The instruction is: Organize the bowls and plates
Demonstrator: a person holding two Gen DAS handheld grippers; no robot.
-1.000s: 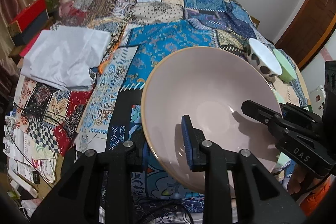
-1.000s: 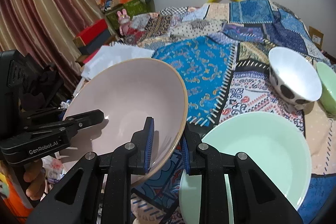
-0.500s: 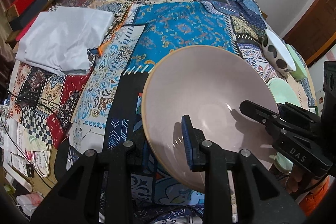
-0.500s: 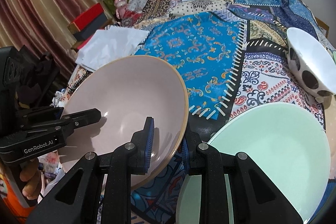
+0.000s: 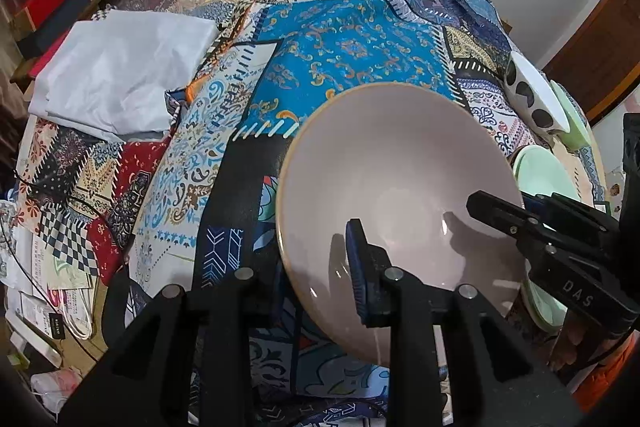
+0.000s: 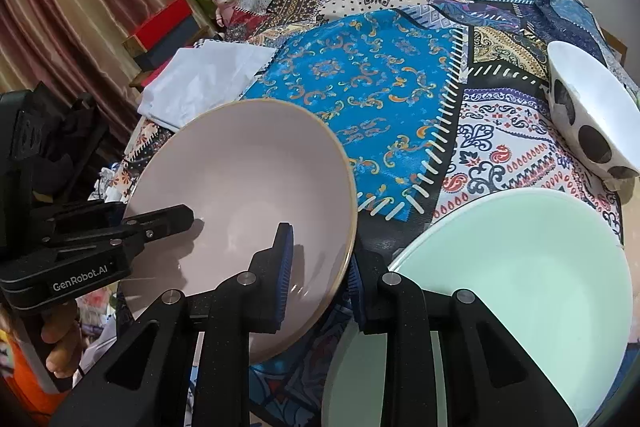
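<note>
A large pink bowl [image 5: 392, 179] [image 6: 248, 179] with a tan rim sits low over the patchwork tablecloth, held from both sides. My left gripper [image 5: 316, 279] is shut on its near-left rim, one pad inside and the other hidden under the wall. My right gripper [image 6: 320, 275] grips the opposite rim; its jaws are opening, with the rim still between the pads. Each gripper also shows in the other's view: the left gripper [image 6: 176, 217] and the right gripper [image 5: 516, 203]. Close beside the bowl on the right lies a mint-green plate [image 6: 520, 267] [image 5: 544, 171].
A white bowl with black spots [image 6: 588, 115] [image 5: 528, 95] sits at the right, with a small green bowl [image 5: 568, 115] behind it. A folded white cloth [image 5: 120, 67] [image 6: 204, 79] lies at the left. Boxes and clutter stand beyond the table's far-left edge.
Both grippers have come down with the pink bowl toward the tablecloth, then held still. The mint plate now sits closer under the right gripper. The right pads stand slightly wider.
</note>
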